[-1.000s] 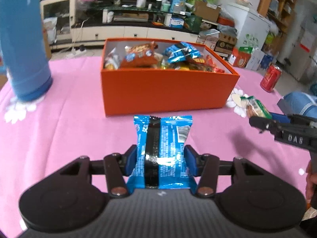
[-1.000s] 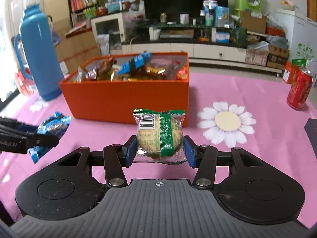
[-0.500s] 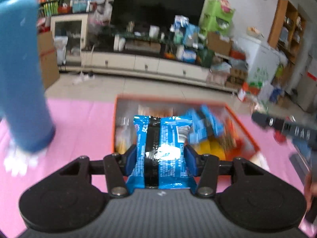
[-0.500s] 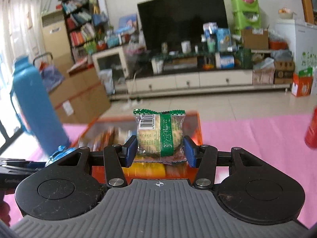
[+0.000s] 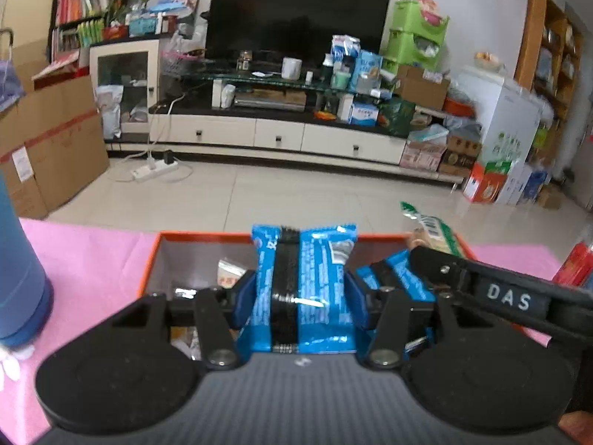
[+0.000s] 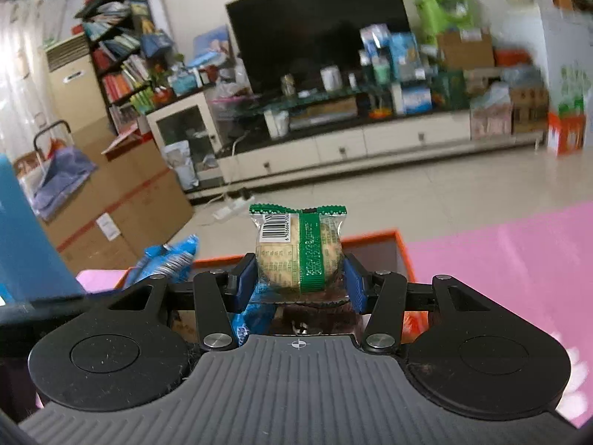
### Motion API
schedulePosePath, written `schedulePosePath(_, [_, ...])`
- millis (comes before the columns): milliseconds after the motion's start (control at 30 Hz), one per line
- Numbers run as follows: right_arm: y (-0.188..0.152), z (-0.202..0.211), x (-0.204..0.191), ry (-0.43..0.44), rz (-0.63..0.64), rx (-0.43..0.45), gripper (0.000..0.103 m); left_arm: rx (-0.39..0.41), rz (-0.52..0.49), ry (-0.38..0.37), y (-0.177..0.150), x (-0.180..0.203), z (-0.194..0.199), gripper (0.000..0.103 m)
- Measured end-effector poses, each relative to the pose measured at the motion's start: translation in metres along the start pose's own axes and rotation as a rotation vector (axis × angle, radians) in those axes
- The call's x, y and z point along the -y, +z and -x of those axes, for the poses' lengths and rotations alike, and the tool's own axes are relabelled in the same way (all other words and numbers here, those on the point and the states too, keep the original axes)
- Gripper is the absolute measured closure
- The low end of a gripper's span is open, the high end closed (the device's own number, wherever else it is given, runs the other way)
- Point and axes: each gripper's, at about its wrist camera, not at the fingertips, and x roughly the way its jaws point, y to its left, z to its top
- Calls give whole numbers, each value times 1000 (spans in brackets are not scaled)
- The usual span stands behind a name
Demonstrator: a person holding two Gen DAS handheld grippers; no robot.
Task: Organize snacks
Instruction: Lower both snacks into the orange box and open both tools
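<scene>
Left wrist view is showing the left gripper (image 5: 300, 293) squeezing the blue snack (image 5: 302, 278), hanging right over the orange box (image 5: 192, 239); the right gripper (image 6: 300, 282) is squeezing the green snack (image 6: 298, 248) beside it.

The open orange cardboard box (image 5: 150, 259) is largely hidden behind the black two-finger left gripper (image 5: 300, 293) and its shiny blue snack packet (image 5: 315, 289), so its contents cannot be told. The tall blue plastic flask (image 5: 18, 289) is cut off at the frame's left edge. In the right wrist view, the shelves at far right are blurred.
</scene>
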Motion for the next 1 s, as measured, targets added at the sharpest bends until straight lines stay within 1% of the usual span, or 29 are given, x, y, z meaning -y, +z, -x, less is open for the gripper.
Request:
schedulePosePath(33, [-3,-7,3,12,-21,-26,71,-1,-16,9,-2,3,-3,51])
schedulePosePath(100, [-9,-15,6,4,-25,-51,71,-4,-27,14,-6,5,-5,51])
schedulePosePath(167, [-10,-18,2,-26,15,-50,71,0,-31,19,-8,6,-6,52])
schedulePosePath(400, [-13,-17,0,-52,56,-43,70,1,-14,27,-14,1,-9,47])
schedulePosePath(533, [-13,-18,-2,-53,56,-43,69,3,-10,34,-15,0,-9,42])
schedulePosePath(633, [-13,-16,-3,-53,40,-44,67,-1,8,25,-15,-4,-8,35])
schedulePosePath(667, [-13,-14,0,-52,28,-46,62,-2,15,17,-15,-6,-8,33])
schedulePosePath(700, [-12,-13,2,-56,11,-48,54,-4,19,7,-14,-7,-7,32])
schedulePosePath(733, [-10,-11,5,-64,0,-49,48,-6,18,-3,-14,-7,-7,30])
schedulePosePath(767, [-8,-9,7,-58,-16,-45,35,-7,19,-9,-14,-6,-6,27])
schedulePosePath(800, [-7,-6,10,-36,-31,-36,25,-5,17,-15,-14,-4,-4,26])
schedulePosePath(867, [-3,3,11,-19,-58,-12,24,10,-4,-24,-14,2,0,21])
schedulePosePath(900, [-1,7,8,-19,-49,3,24,21,-15,-23,-14,5,3,18])
schedulePosePath(933, [0,11,7,-21,-38,15,24,33,-24,-27,-14,7,7,10])
schedulePosePath(967, [1,16,4,-28,-27,32,21,48,-30,-31,-15,10,10,3])
schedulePosePath(1000, [2,21,2,-34,-20,49,19,64,-37,-31,-15,12,14,3])
